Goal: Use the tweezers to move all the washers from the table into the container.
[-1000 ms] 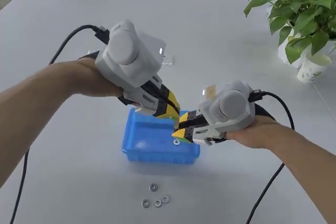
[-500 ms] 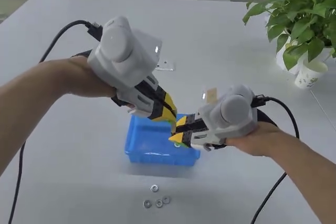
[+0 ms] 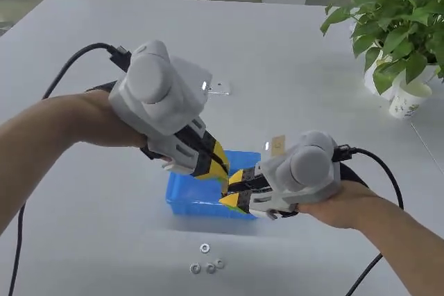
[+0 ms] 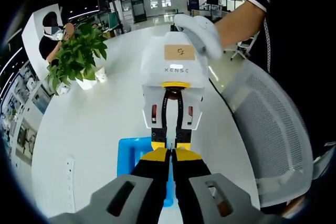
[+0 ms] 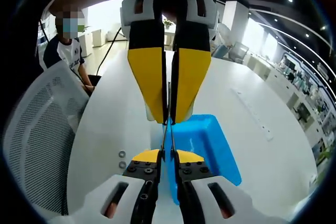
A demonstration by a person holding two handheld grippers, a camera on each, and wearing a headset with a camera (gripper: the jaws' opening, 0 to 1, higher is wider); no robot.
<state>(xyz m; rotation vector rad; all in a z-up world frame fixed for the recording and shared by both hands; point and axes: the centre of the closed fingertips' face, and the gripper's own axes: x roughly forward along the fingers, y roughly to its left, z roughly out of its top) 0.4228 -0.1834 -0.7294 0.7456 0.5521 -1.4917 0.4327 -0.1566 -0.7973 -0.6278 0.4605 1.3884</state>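
Looks like a tweezers (image 5: 166, 129) handoff over the container (image 3: 191, 207) — pinched narrow in left gripper (image 3: 219, 171) and right gripper (image 3: 232, 197) alike — next, down to the washers (image 3: 206, 261).

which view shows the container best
Right gripper view: the blue container shows its inside plainly. In the head view the left claw and right claw cover part; the left gripper view shows strips beside its jaws.

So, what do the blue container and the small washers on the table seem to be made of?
The container looks like plastic: uniform bright blue, a soft sheen, a moulded rounded rim. The washers are probably metal: silvery grey with bright glints, though they are too small to be sure.
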